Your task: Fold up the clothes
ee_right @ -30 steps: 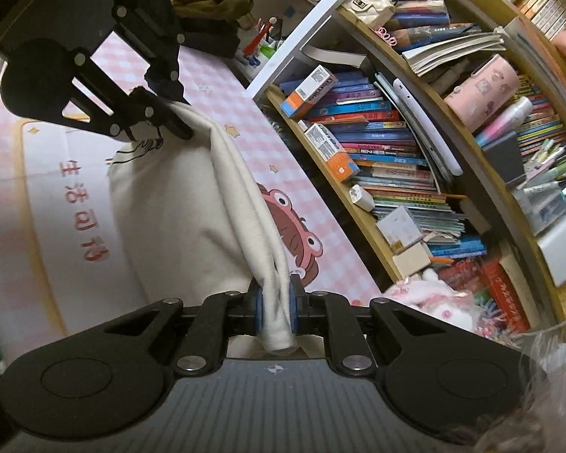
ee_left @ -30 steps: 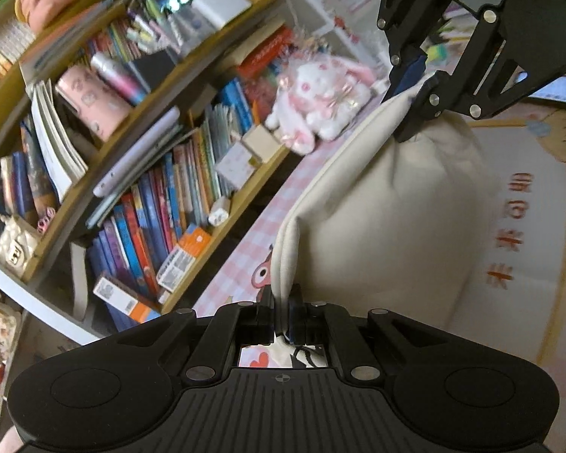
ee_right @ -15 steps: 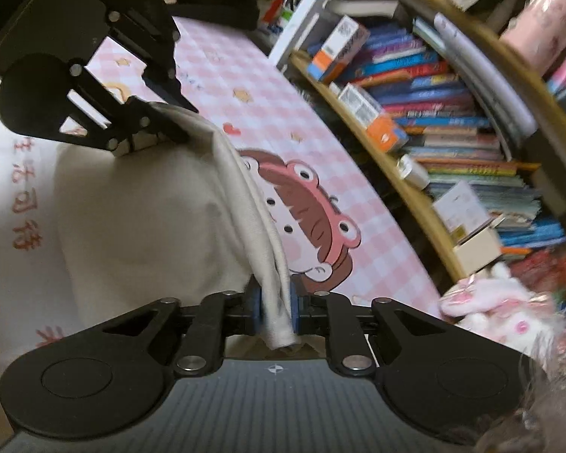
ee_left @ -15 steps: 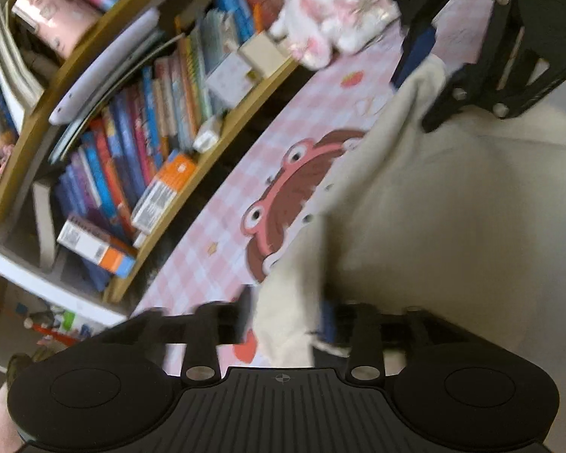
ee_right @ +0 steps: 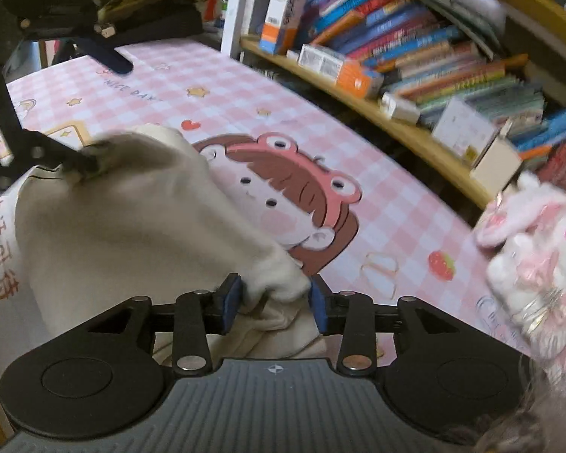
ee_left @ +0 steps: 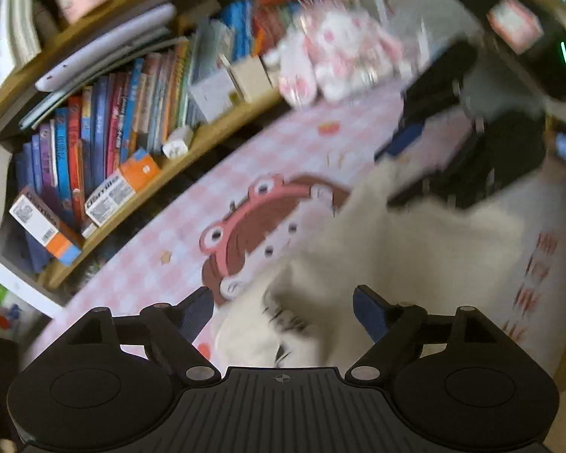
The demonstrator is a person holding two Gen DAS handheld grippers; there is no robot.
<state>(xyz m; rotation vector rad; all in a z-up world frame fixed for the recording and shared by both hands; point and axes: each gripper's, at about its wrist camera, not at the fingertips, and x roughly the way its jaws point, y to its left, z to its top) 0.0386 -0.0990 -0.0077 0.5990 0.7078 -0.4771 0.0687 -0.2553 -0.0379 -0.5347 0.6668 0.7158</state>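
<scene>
Right wrist view: cream garment lies bunched, softly creased.

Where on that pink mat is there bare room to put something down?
Free: the pink mat beyond the cream garment, and the checks between the cartoon print and the plush toy. Crowded: the bookshelf.

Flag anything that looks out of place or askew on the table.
The cream garment lies bunched and uneven on the pink mat, partly covering its cartoon print. A plush toy sits at the mat's edge. Nothing looks spilled or damaged.
</scene>
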